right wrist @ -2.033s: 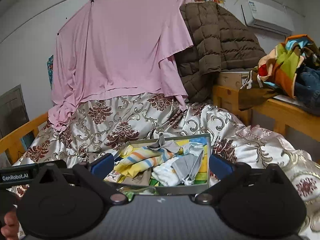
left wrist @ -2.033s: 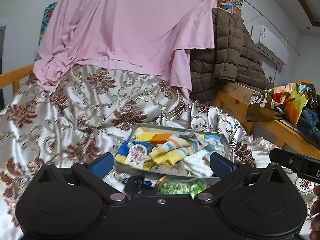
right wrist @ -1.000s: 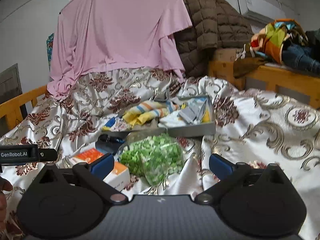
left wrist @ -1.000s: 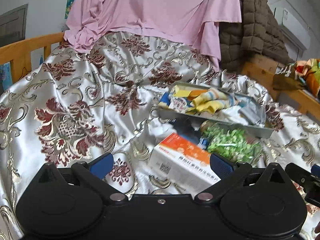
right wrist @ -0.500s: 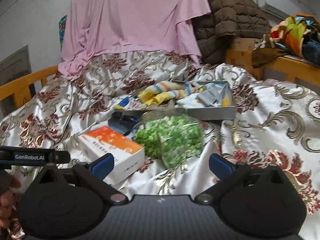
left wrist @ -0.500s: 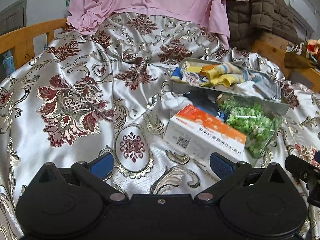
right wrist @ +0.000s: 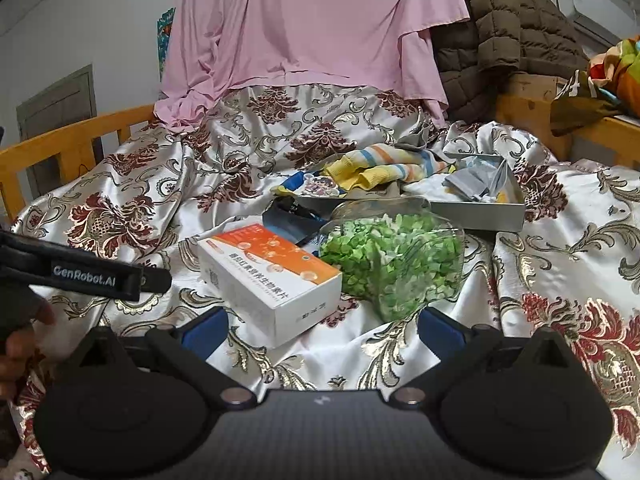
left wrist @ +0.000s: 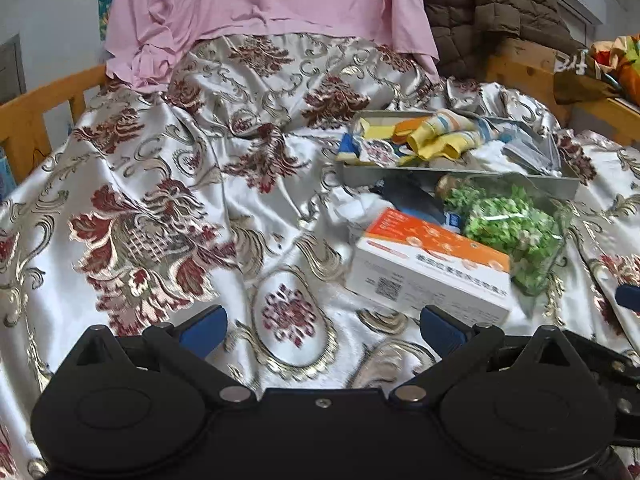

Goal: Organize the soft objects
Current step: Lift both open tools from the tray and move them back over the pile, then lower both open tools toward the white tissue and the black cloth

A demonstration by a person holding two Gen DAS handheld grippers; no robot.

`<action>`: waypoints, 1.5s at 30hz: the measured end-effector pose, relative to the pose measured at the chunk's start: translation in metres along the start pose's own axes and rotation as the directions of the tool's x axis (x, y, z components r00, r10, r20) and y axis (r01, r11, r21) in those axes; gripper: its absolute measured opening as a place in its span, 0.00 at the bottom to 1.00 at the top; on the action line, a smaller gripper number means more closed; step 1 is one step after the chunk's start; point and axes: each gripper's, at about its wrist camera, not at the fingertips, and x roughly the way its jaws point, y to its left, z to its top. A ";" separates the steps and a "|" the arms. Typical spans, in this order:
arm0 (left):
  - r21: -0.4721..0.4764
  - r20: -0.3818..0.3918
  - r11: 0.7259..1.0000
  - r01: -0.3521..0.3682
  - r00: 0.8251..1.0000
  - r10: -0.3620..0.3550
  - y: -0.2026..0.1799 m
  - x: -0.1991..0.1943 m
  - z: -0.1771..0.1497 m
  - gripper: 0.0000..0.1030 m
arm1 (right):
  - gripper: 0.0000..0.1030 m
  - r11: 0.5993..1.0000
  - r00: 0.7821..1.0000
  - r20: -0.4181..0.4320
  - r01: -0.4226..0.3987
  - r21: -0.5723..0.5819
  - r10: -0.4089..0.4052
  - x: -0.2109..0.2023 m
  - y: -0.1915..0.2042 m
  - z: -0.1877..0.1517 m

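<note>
Two grippers hover low over a bed spread with a shiny silver cover [left wrist: 168, 184] patterned in dark red and gold, and both have their blue-tipped fingers spread wide with nothing between them. The left gripper [left wrist: 323, 330] faces an open stretch of the cover, with the objects off to its front right; the right gripper [right wrist: 323, 330] looks almost straight at them.

The soft things sit heaped in a shallow grey metal tray [right wrist: 480, 216] that rests farther back on the cover. Draped across its near-left part is a striped cloth [right wrist: 384, 170] in yellow, orange, pale blue and white, loosely bunched, with a yellow edge folded under. Beside it, hanging over the tray's left corner, lies a small printed cloth [right wrist: 316, 189] with a blue border (the picture on it is too small to make out). Toward the tray's right end is a crumpled grey piece [right wrist: 476, 184] on something white.

In front of the tray, touching one another, lie a white box with an orange top [right wrist: 272, 276], a clear bag of green bits [right wrist: 396, 260] and a dark blue packet [right wrist: 292, 216] half hidden behind them. A pink sheet [right wrist: 312, 24] hangs at the back next to a brown quilted coat [right wrist: 504, 28].
</note>
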 end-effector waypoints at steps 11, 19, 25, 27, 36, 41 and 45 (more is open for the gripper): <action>-0.095 0.015 0.995 0.010 1.000 -0.009 0.022 0.017 0.008 0.99 | 1.00 1.000 1.000 0.004 -0.011 -0.005 0.011 -0.005 0.005 -0.003; -0.133 0.026 0.991 0.034 0.999 -0.030 0.033 0.029 0.018 0.99 | 1.00 0.998 0.999 -0.009 -0.048 -0.043 0.048 0.003 0.012 0.010; -0.075 0.025 0.982 0.174 0.985 -0.172 0.041 0.050 0.029 0.99 | 1.00 0.984 0.999 -0.024 -0.040 -0.174 0.036 0.025 0.012 0.038; -0.071 0.025 0.973 0.221 0.975 -0.220 0.043 0.058 0.031 0.99 | 1.00 0.978 0.999 -0.036 -0.029 -0.205 0.022 0.033 0.011 0.047; -0.009 0.072 0.915 0.404 0.913 -0.402 0.053 0.088 0.046 0.99 | 1.00 0.973 0.989 -0.130 -0.094 -0.209 0.068 0.078 0.000 0.085; 0.001 0.079 0.862 0.507 0.859 -0.506 0.056 0.115 0.061 0.99 | 0.99 0.969 0.974 -0.190 -0.157 -0.190 0.121 0.111 0.000 0.112; 0.002 0.091 0.827 0.562 0.823 -0.560 0.056 0.136 0.069 0.96 | 0.96 0.966 0.965 -0.217 -0.187 -0.180 0.146 0.136 0.001 0.135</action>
